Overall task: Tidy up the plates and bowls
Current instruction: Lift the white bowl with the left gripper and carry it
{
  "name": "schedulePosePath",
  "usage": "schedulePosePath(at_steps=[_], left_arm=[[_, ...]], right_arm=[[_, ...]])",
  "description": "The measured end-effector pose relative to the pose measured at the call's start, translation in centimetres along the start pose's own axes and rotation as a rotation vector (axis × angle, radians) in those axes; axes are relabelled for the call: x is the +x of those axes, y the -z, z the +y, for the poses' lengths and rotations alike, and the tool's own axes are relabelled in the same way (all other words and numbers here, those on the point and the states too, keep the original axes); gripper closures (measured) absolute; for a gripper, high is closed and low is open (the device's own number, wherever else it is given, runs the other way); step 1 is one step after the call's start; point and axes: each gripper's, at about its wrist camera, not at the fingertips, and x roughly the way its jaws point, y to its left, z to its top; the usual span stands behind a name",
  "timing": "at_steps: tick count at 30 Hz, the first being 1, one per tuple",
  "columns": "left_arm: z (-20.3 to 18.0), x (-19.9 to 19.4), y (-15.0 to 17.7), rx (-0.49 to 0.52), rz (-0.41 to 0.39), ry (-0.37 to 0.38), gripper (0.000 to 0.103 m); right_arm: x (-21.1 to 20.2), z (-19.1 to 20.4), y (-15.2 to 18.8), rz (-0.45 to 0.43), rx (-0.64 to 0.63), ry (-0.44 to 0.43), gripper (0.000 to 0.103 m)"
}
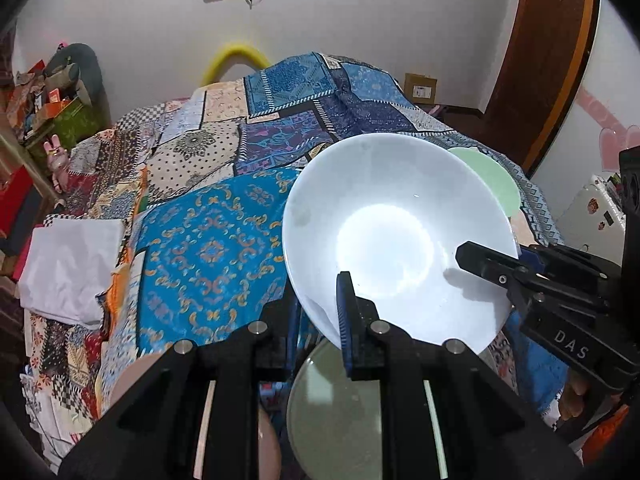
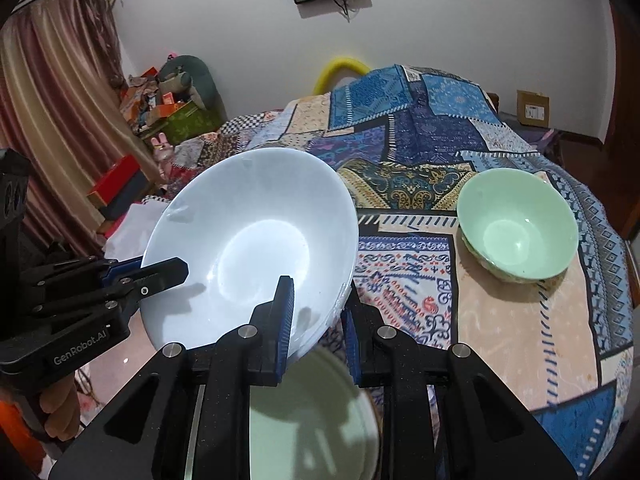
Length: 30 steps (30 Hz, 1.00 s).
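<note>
A large white bowl (image 1: 384, 236) is held tilted above the patchwork bed, gripped by both grippers on its rim. My left gripper (image 1: 320, 320) is shut on the near rim in the left wrist view; it shows at the left in the right wrist view (image 2: 160, 272). My right gripper (image 2: 318, 320) is shut on the bowl's (image 2: 256, 248) near rim and shows at the right of the left wrist view (image 1: 492, 264). A pale green plate (image 2: 312, 416) lies right under the bowl; it also shows in the left wrist view (image 1: 340, 412). A green bowl (image 2: 516, 228) stands on the bed to the right.
The patchwork bedspread (image 1: 208, 216) covers the bed. A folded white cloth (image 1: 68, 268) lies at its left edge. Boxes and clutter (image 2: 168, 108) stand by the far left wall, beside a curtain (image 2: 52, 140). A cardboard box (image 2: 532, 108) sits far right.
</note>
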Motion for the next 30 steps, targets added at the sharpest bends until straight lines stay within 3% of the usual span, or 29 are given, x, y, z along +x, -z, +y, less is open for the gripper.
schedulePosePath(at_steps=[16, 30], left_arm=[[3.5, -5.3, 5.0, -0.079, -0.016, -0.028, 0.086], [8.8, -7.4, 9.8, -0.169, -0.002, -0.068, 0.086]], right_arm=[[-1.4, 4.8, 2.2, -0.001, -0.057, -0.060, 0.082], [0.4, 9.7, 4.5, 0.048, -0.110, -0.140, 0.082]])
